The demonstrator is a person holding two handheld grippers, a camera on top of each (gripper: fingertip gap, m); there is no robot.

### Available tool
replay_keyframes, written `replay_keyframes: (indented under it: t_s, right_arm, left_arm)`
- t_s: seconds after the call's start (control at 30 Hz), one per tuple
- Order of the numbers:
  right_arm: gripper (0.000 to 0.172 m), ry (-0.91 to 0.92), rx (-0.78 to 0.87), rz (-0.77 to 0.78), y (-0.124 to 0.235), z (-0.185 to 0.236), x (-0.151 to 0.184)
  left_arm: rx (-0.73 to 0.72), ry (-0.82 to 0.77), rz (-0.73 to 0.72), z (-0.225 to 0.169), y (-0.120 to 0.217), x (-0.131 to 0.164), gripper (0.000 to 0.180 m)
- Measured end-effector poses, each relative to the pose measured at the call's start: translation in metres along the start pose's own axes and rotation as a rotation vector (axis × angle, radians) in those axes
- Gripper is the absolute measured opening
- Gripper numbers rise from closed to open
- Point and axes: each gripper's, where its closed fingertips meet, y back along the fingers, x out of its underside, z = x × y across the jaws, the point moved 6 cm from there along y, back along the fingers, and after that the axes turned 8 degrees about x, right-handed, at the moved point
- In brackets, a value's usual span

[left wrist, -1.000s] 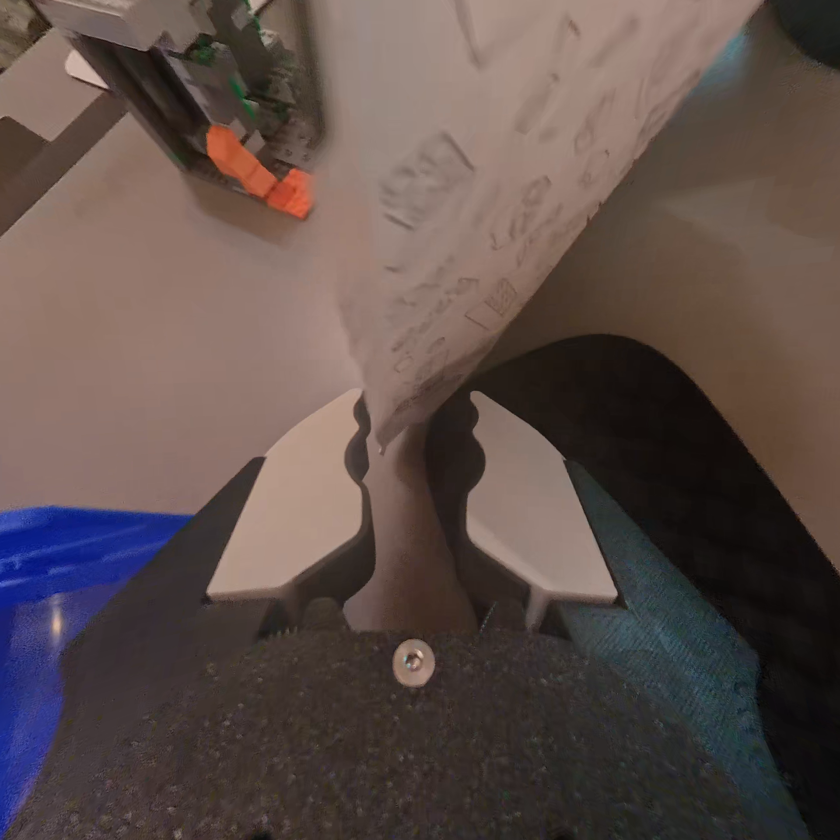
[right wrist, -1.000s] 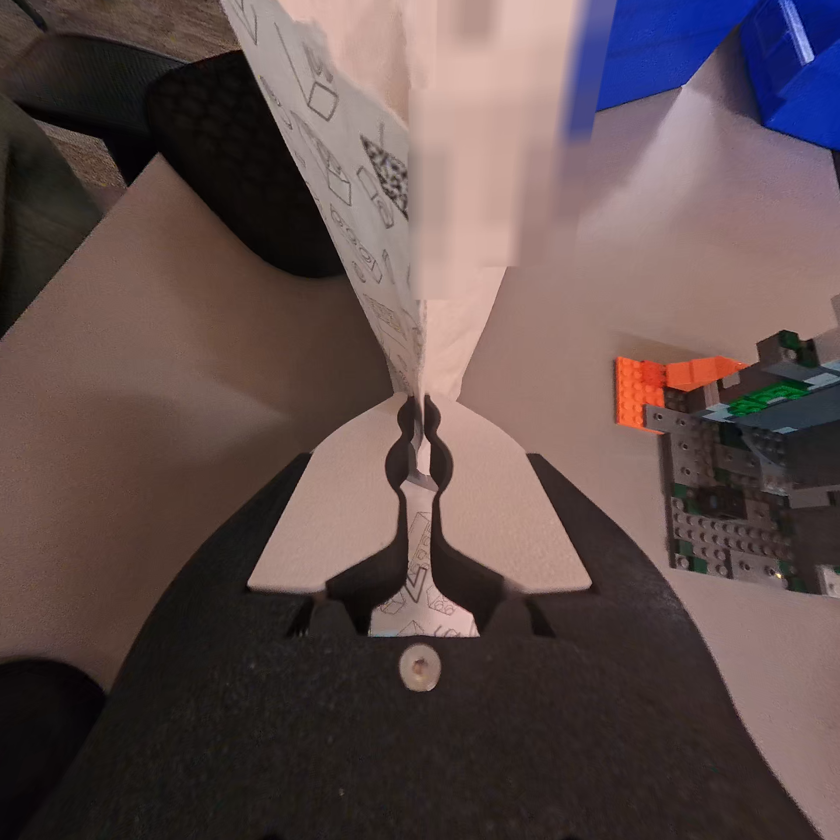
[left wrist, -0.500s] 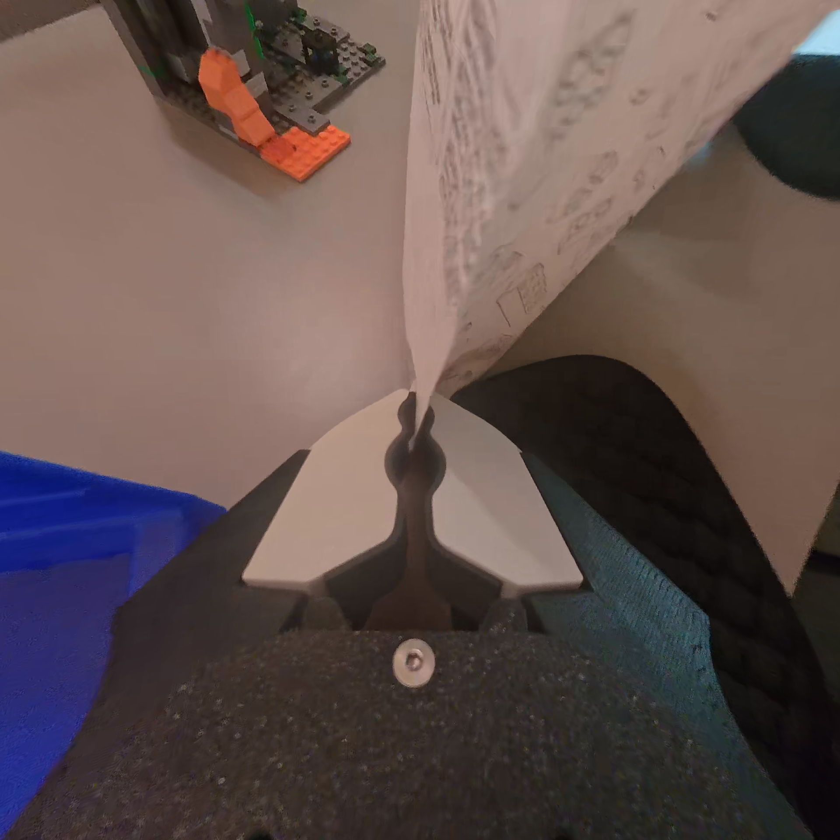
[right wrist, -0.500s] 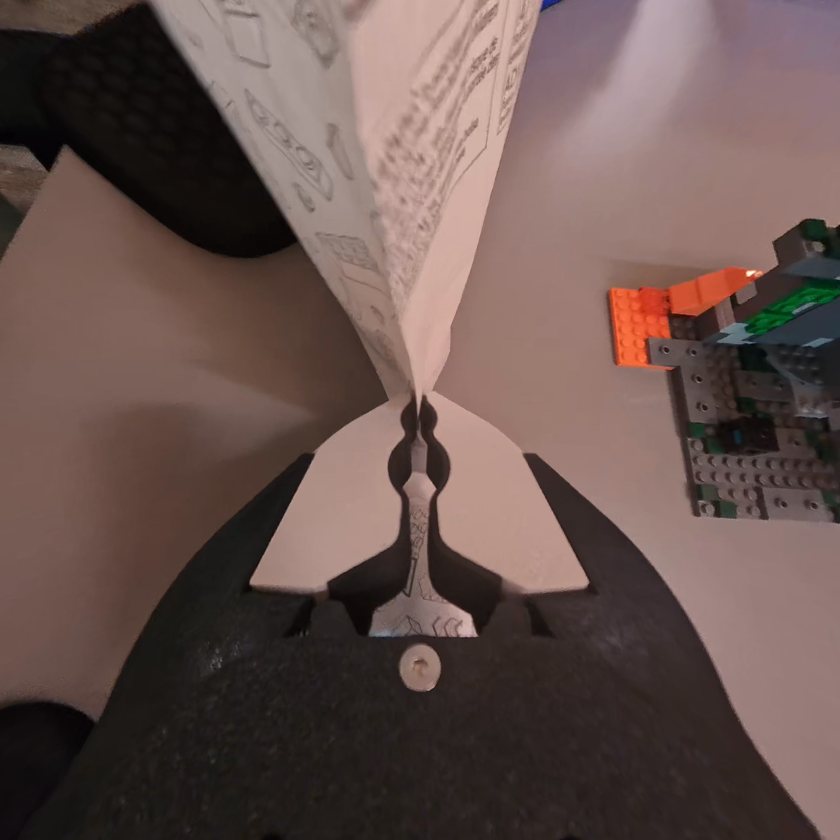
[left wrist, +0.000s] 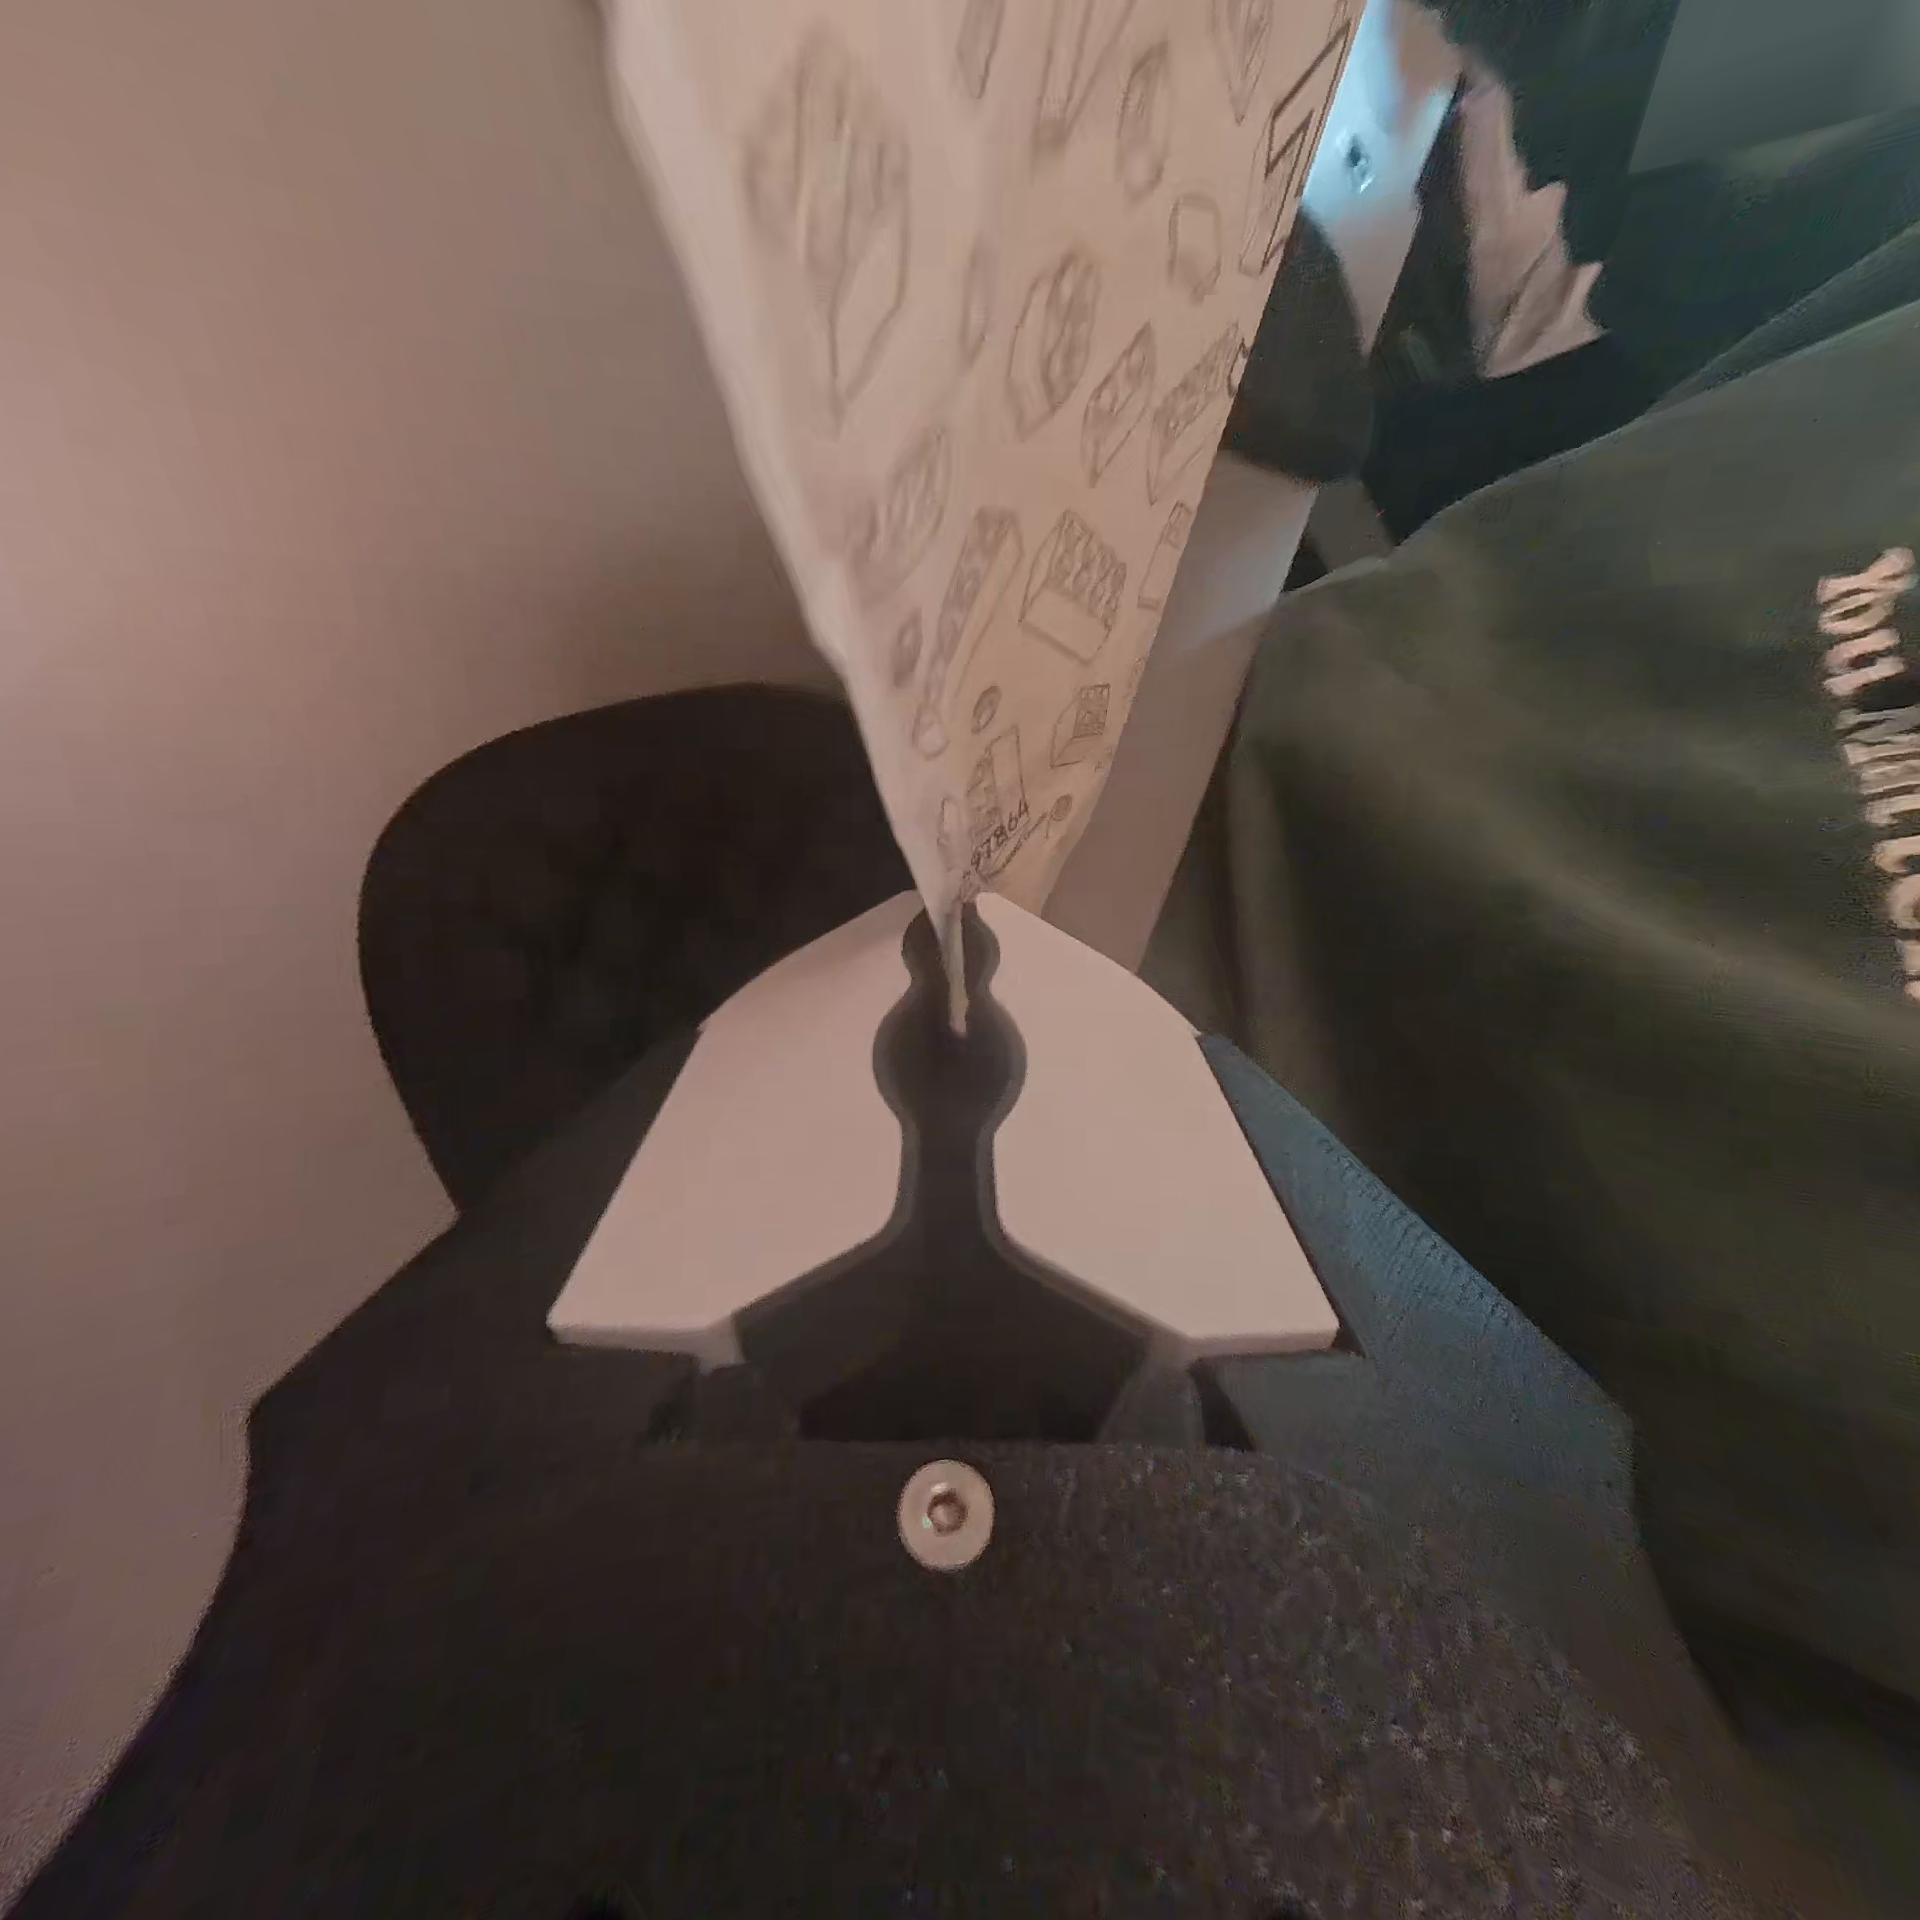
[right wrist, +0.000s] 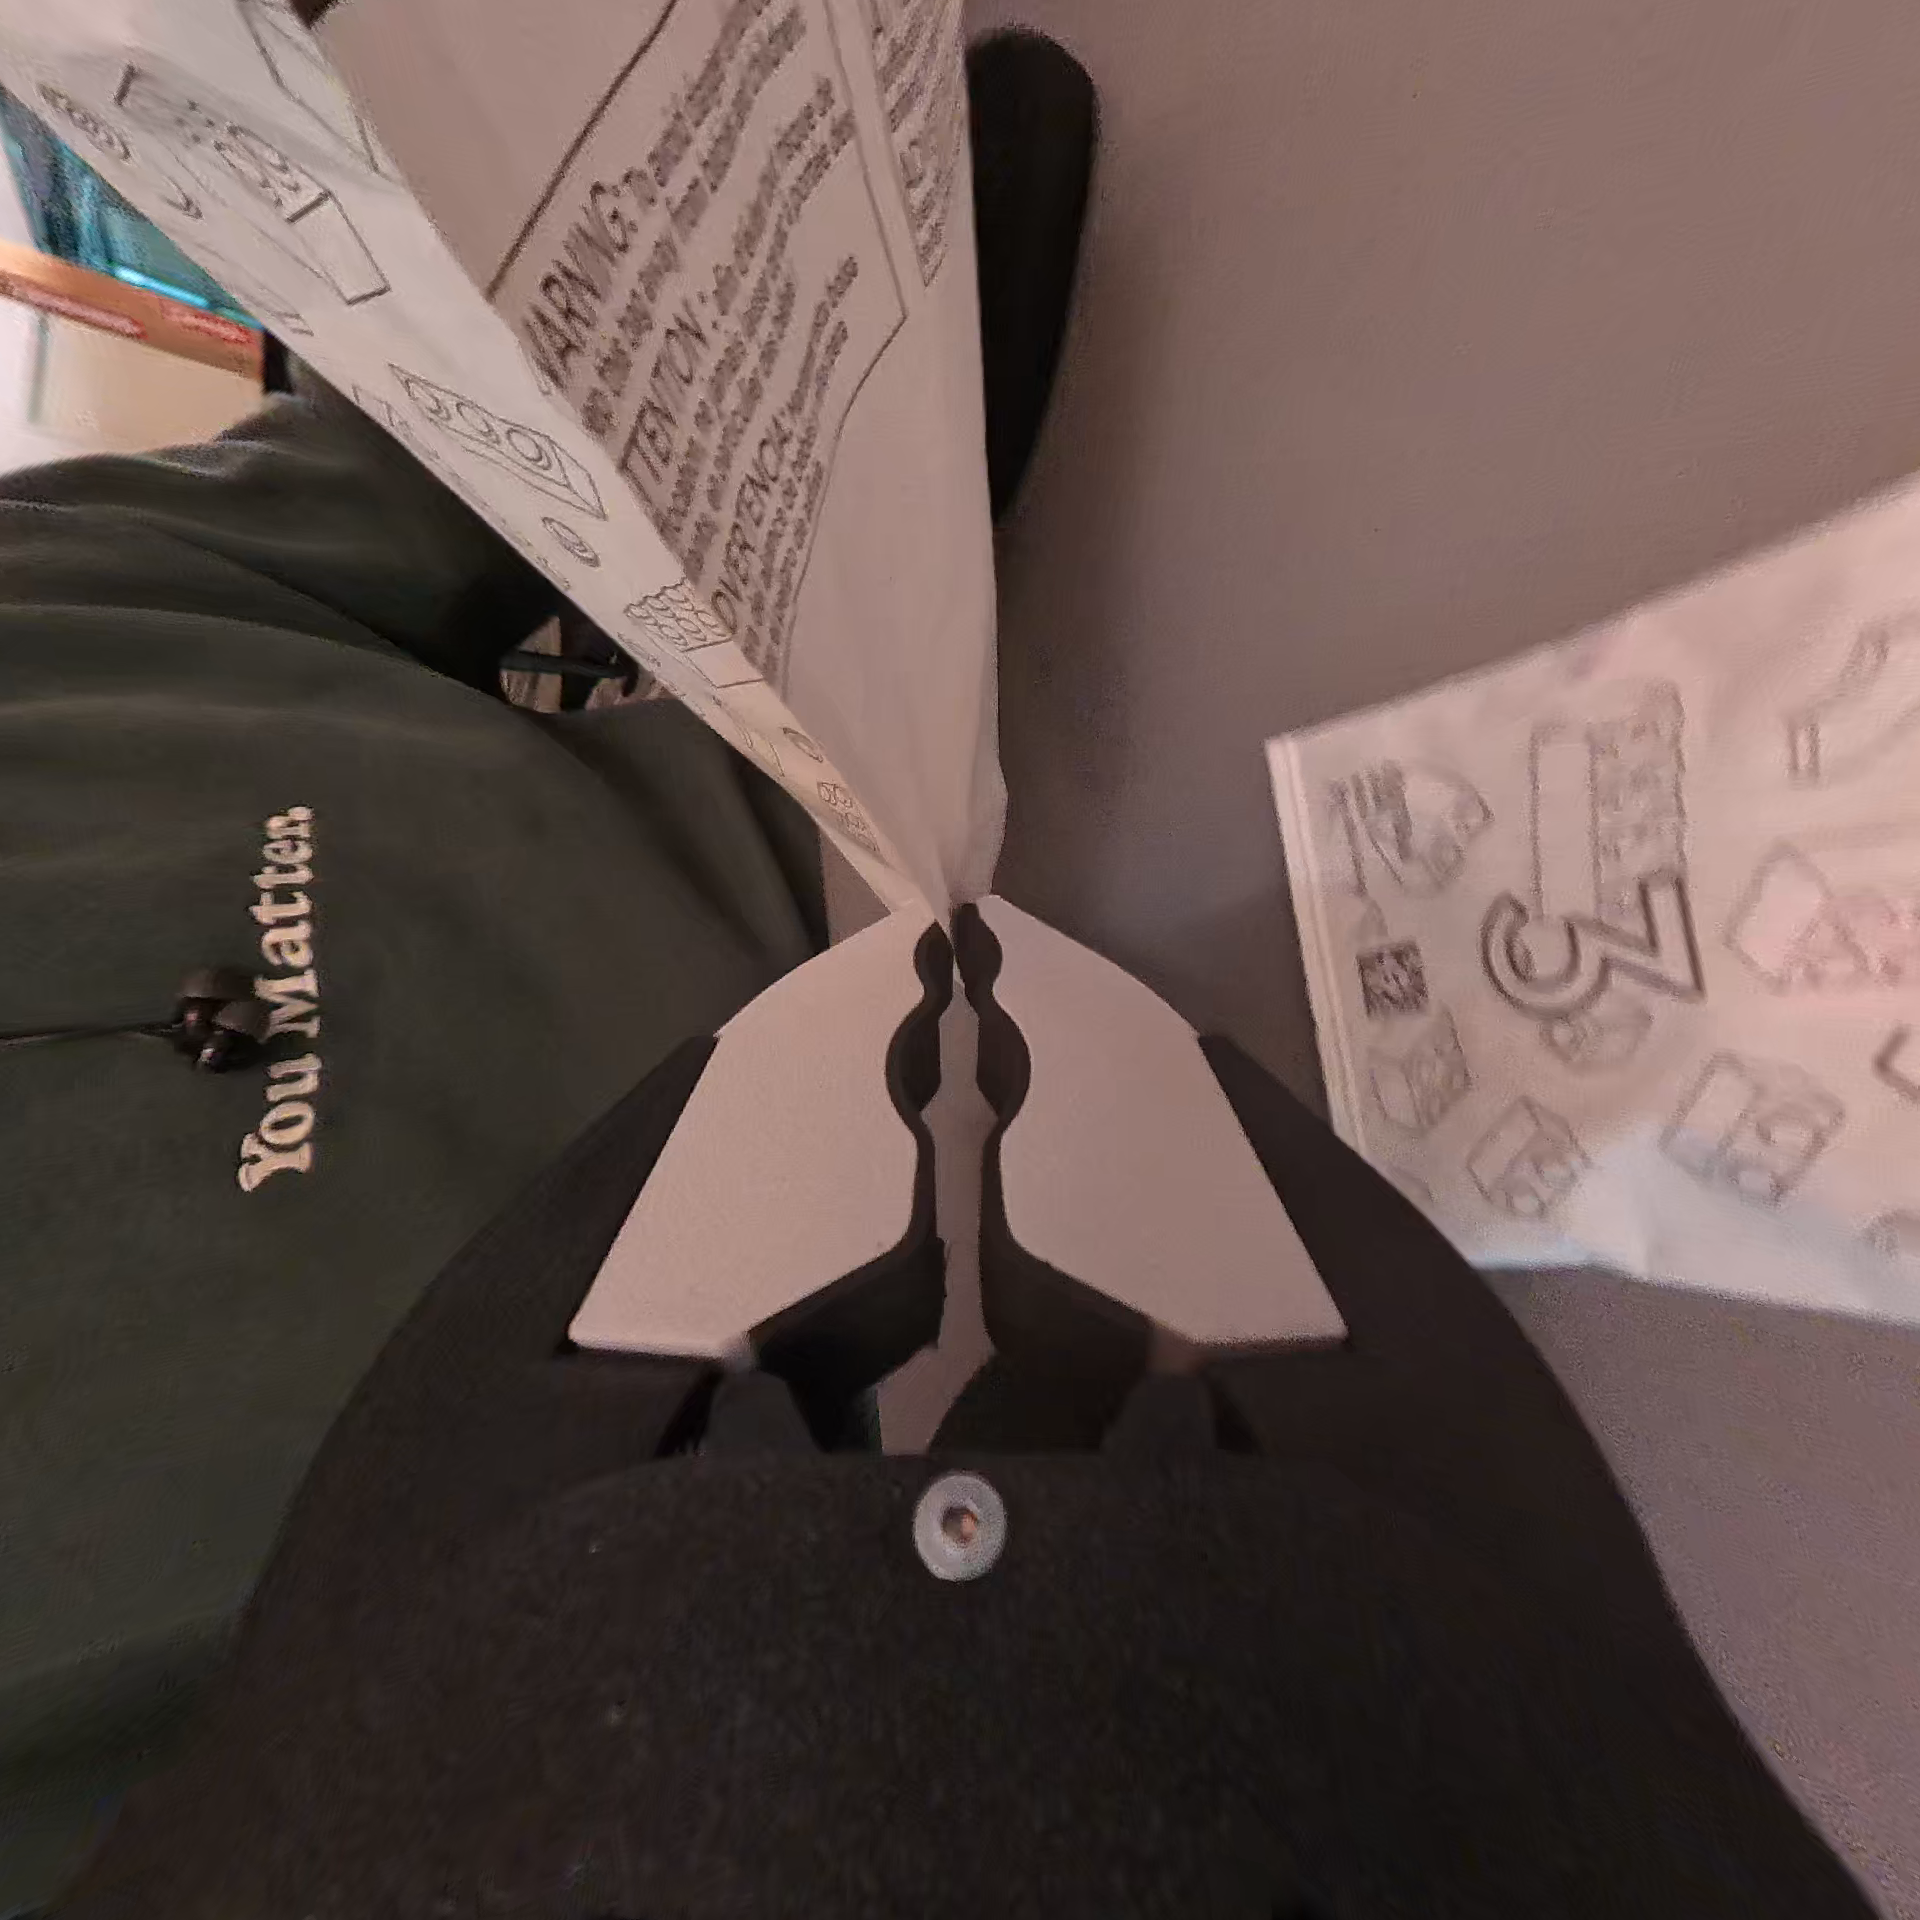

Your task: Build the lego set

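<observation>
Left tongs (left wrist: 958,914) clenched on a corner of the paper bag (left wrist: 997,343), both pads pinching the sheet, a thin edge poking back between the fingers. Right tongs (right wrist: 956,914) clamped just as tight on another corner of the same bag (right wrist: 769,343), paper running down the slot between the pads. Bag hanging in the air between the two, white, printed with brick drawings and boxed text. Below: pale table (left wrist: 260,520), dark chair back (left wrist: 623,862) at its edge. Second printed bag (right wrist: 1621,935) lying flat on the table, right of the right tongs. Dark green sweatshirt (right wrist: 260,779) close by, on the person
</observation>
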Motion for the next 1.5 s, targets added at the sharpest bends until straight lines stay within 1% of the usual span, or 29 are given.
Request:
replay_keyframes:
  t_s: [0.07, 0.17, 0.33, 0.43, 0.57, 0.63, 0.73, 0.87, 1.0, 1.07, 1.13, 1.2, 1.33, 1.37, 1.4, 1.43, 1.5]
  right_arm:
    - [0.002, -0.020, 0.042, -0.004, 0.000, -0.010, 0.009]
    - [0.010, 0.003, 0.130, -0.026, 0.006, -0.017, 0.013]
    - [0.013, 0.119, 0.296, -0.017, 0.014, -0.024, 0.015]
    - [0.010, 0.199, 0.369, -0.020, 0.016, -0.027, 0.015]
    - [0.007, 0.284, 0.404, -0.042, 0.015, -0.025, 0.015]
    - [0.006, 0.291, 0.410, -0.048, 0.014, -0.026, 0.015]
    - [0.006, 0.289, 0.406, -0.055, 0.014, -0.027, 0.015]
    - [0.006, 0.278, 0.409, -0.049, 0.013, -0.029, 0.015]
    - [0.006, 0.266, 0.404, -0.030, 0.012, -0.032, 0.013]
    - [0.006, 0.265, 0.408, -0.018, 0.011, -0.034, 0.012]
    - [0.006, 0.266, 0.411, -0.010, 0.009, -0.035, 0.011]
    - [0.005, 0.271, 0.424, -0.005, 0.009, -0.036, 0.010]
    - [0.002, 0.266, 0.413, -0.015, 0.010, -0.036, 0.008]
    - [0.001, 0.255, 0.397, -0.022, 0.010, -0.035, 0.008]
    - [0.000, 0.246, 0.389, -0.024, 0.010, -0.035, 0.008]
    - [0.000, 0.244, 0.380, -0.025, 0.010, -0.035, 0.008]
    - [0.000, 0.238, 0.358, -0.030, 0.011, -0.033, 0.007]
  left_arm:
    - [-0.035, -0.010, 0.013, 0.006, -0.003, 0.001, 0.008]
    - [-0.081, -0.050, -0.012, 0.007, 0.001, -0.004, 0.008]
    - [-0.302, -0.272, 0.055, 0.005, 0.003, -0.001, 0.011]
    - [-0.396, -0.396, 0.074, -0.003, -0.001, 0.002, 0.014]
    - [-0.478, -0.587, 0.164, -0.013, -0.012, 0.015, 0.029]
    - [-0.518, -0.661, 0.196, -0.016, -0.017, 0.023, 0.035]
    - [-0.620, -0.816, 0.203, -0.021, -0.023, 0.028, 0.038]
    - [-0.727, -1.044, 0.187, -0.033, -0.035, 0.027, 0.039]
    - [-0.874, -1.301, 0.238, -0.035, -0.045, 0.025, 0.039]
    - [-0.910, -1.380, 0.245, -0.033, -0.049, 0.025, 0.041]
    - [-0.923, -1.434, 0.257, -0.031, -0.054, 0.025, 0.040]
    - [-0.915, -1.480, 0.283, -0.029, -0.059, 0.025, 0.033]
    - [-0.900, -1.500, 0.280, -0.027, -0.060, 0.020, 0.030]
    - [-0.902, -1.512, 0.271, -0.028, -0.059, 0.019, 0.025]
    - [-0.904, -1.525, 0.251, -0.031, -0.057, 0.018, 0.012]
    - [-0.900, -1.531, 0.224, -0.034, -0.056, 0.016, 0.005]
    - [-0.890, -1.493, 0.207, -0.037, -0.052, 0.015, 0.003]
